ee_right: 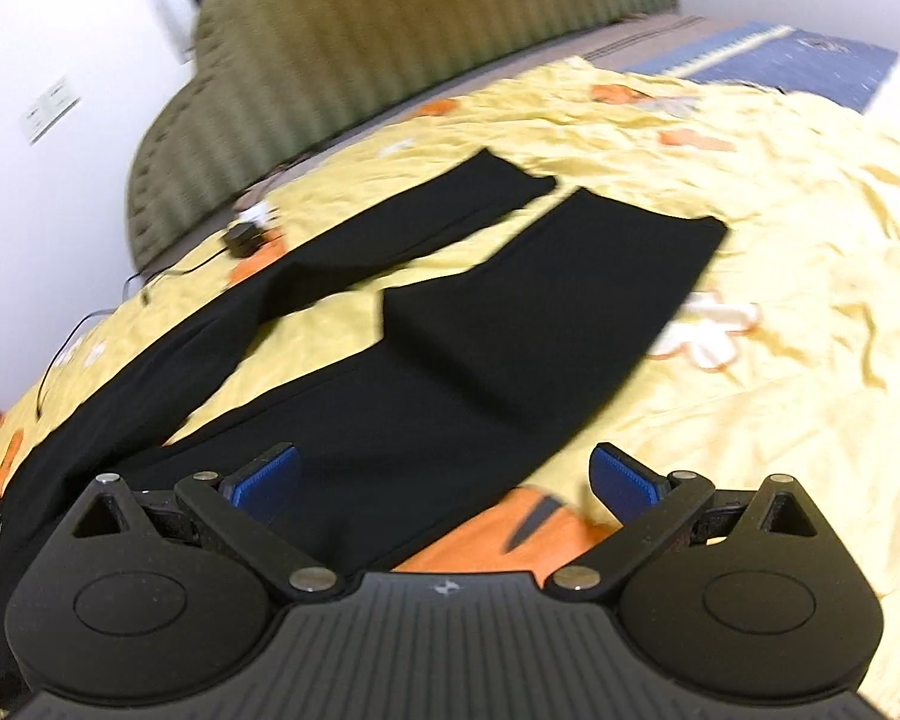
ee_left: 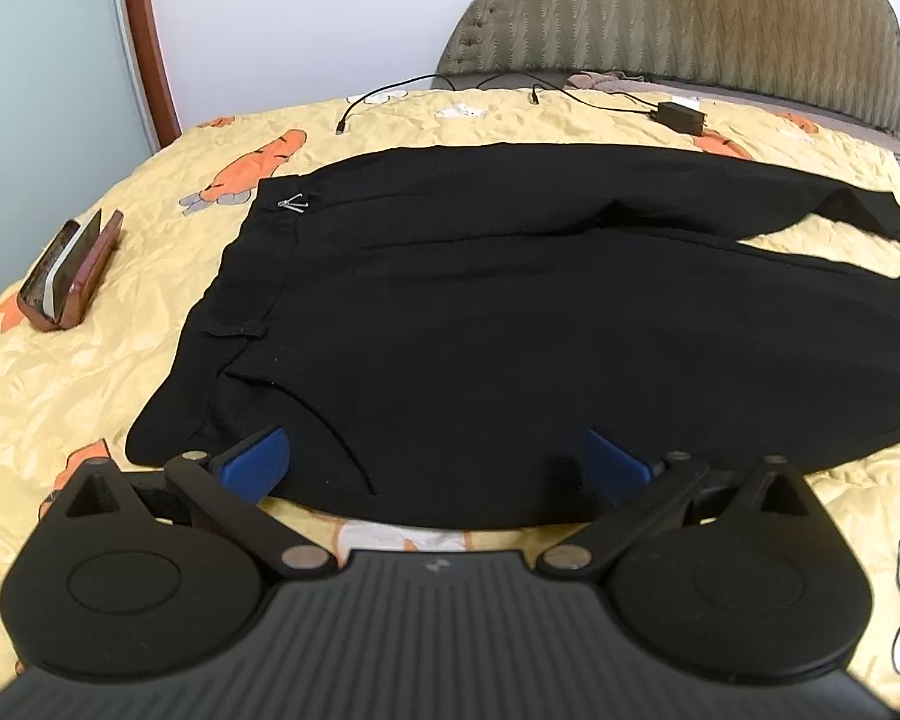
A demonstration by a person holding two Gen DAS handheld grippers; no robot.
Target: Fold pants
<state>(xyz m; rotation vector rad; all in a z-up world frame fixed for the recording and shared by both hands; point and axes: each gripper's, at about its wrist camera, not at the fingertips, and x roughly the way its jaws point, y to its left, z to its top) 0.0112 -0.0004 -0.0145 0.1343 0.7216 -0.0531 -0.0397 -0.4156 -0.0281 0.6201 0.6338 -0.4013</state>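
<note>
Black pants (ee_left: 480, 312) lie spread flat on a yellow bedspread (ee_left: 90, 372), waistband to the left and legs running right. My left gripper (ee_left: 437, 461) hovers open over the near edge of the pants by the waist and hip, blue pads wide apart, nothing held. In the right wrist view the two pant legs (ee_right: 510, 312) stretch away, parted in a V, their hems at the far end. My right gripper (ee_right: 444, 477) is open above the near leg's lower edge, empty. That view is blurred by motion.
A phone in a brown case (ee_left: 69, 273) lies on the bed left of the waistband. A black charger with cables (ee_left: 681, 117) rests near the green padded headboard (ee_left: 690, 12). A blue patterned cloth (ee_right: 810, 66) lies at the bed's far right.
</note>
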